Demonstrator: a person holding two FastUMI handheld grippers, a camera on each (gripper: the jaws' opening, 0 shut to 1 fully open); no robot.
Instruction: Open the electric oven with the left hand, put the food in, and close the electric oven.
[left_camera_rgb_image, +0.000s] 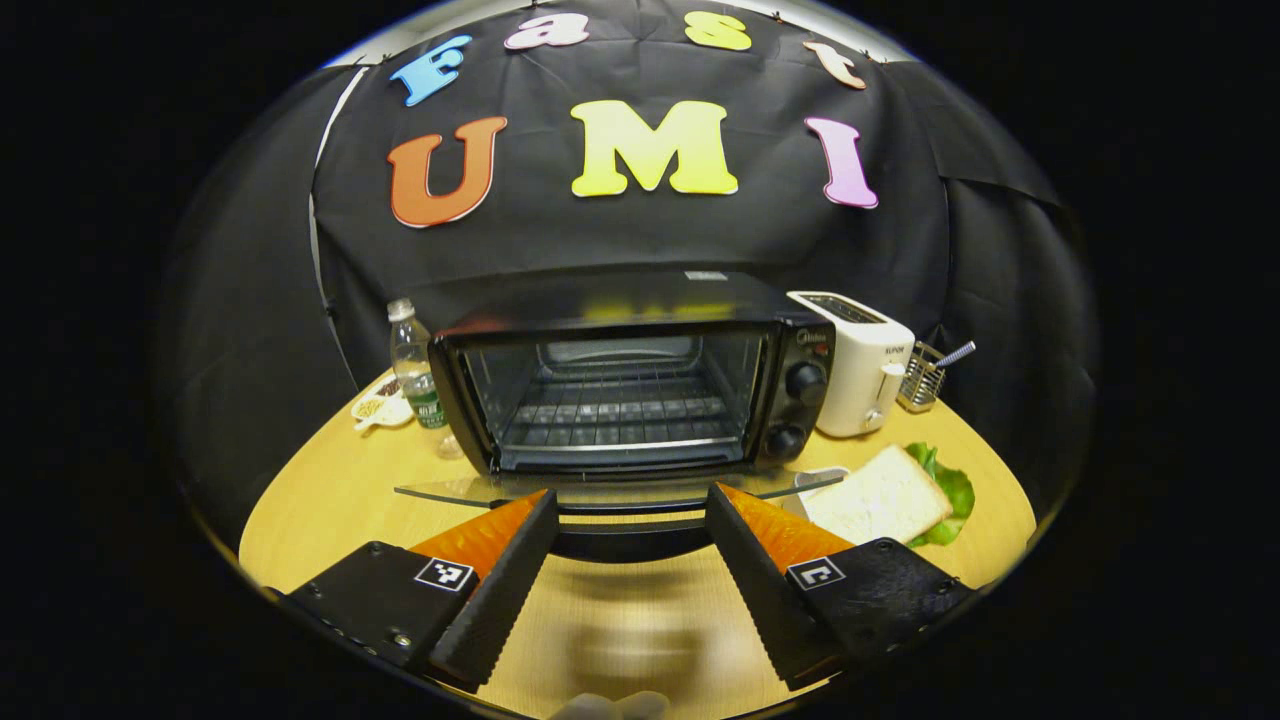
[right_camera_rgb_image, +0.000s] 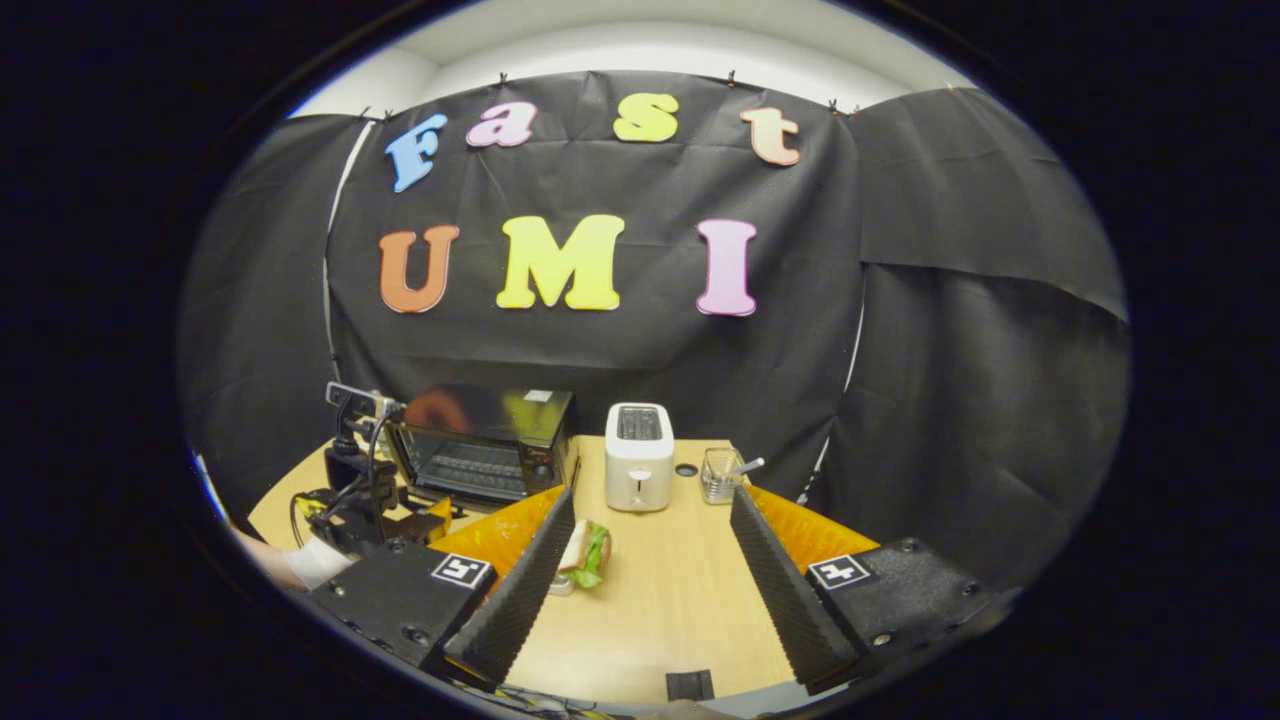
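Note:
The black electric oven (left_camera_rgb_image: 640, 330) stands at mid-table with its glass door (left_camera_rgb_image: 450, 491) folded down flat, so the wire rack (left_camera_rgb_image: 615, 405) inside is exposed. My left gripper (left_camera_rgb_image: 632, 500) is open just in front of the door, its fingers either side of the dark door handle (left_camera_rgb_image: 630, 542) without pressing on it. The food, a bread slice on lettuce (left_camera_rgb_image: 880, 495), lies right of the door. In the right gripper view the food (right_camera_rgb_image: 585, 548) sits just past the left finger of my open, empty right gripper (right_camera_rgb_image: 652, 500), with the oven (right_camera_rgb_image: 480, 445) farther left.
A white toaster (left_camera_rgb_image: 860, 360) and a wire holder (left_camera_rgb_image: 925, 375) stand right of the oven. A water bottle (left_camera_rgb_image: 412, 365) and a small dish (left_camera_rgb_image: 385, 405) are on its left. The round wooden table (left_camera_rgb_image: 330, 500) ends near the grippers. A hand (right_camera_rgb_image: 315, 560) holds the left gripper.

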